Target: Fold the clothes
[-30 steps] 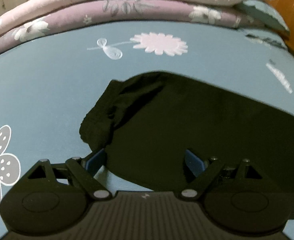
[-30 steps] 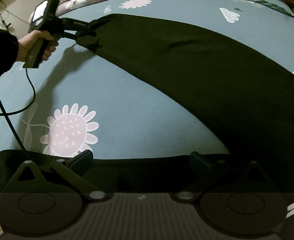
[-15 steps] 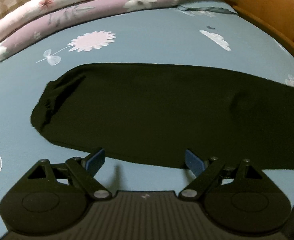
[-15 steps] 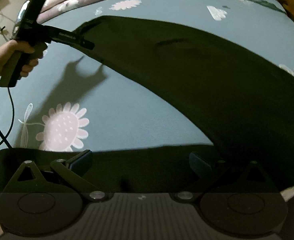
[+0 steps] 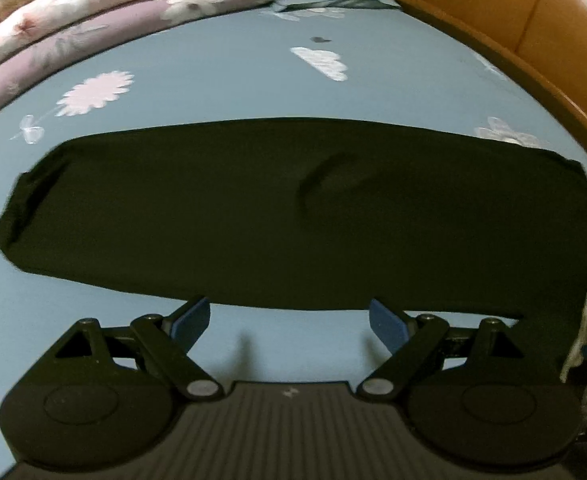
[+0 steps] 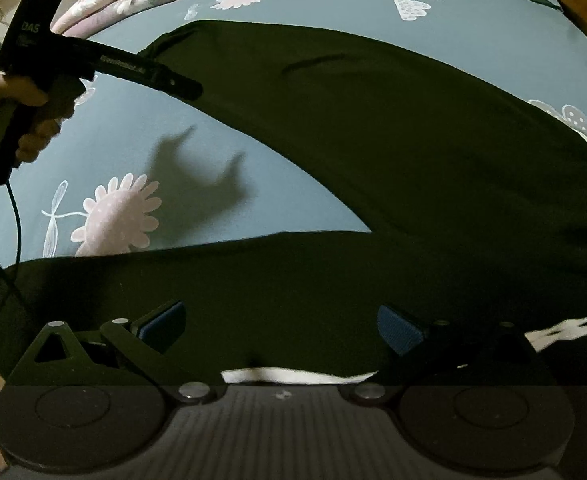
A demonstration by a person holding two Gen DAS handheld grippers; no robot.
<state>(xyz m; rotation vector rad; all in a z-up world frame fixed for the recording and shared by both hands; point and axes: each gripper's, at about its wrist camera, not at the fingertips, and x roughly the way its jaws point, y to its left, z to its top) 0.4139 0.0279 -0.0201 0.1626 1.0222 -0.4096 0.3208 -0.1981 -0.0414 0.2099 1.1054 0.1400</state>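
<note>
Black trousers [image 5: 293, 208] lie on the blue flowered bed sheet [image 5: 213, 72]. One leg stretches flat across the left wrist view, cuff at the left. My left gripper [image 5: 289, 316] is open above the sheet, just short of that leg's near edge, holding nothing. In the right wrist view the trousers [image 6: 413, 140] form a V, and the near leg runs along the bottom. My right gripper [image 6: 281, 324] hangs open over that near leg with nothing gripped. A hand [image 6: 9, 100] holds the left gripper [image 6: 189, 88] above the sheet beside the far leg.
Folded pink and mauve quilts [image 5: 93, 40] are stacked at the back of the bed. A wooden bed frame [image 5: 533, 40] curves along the right. A white drawstring [image 6: 565, 326] lies at the waist end. The left gripper's cable [image 6: 13, 220] hangs down at the left.
My left gripper has drawn back from the far leg's cuff and swung right; that leg now lies flat. The right gripper has edged forward over the near leg.
</note>
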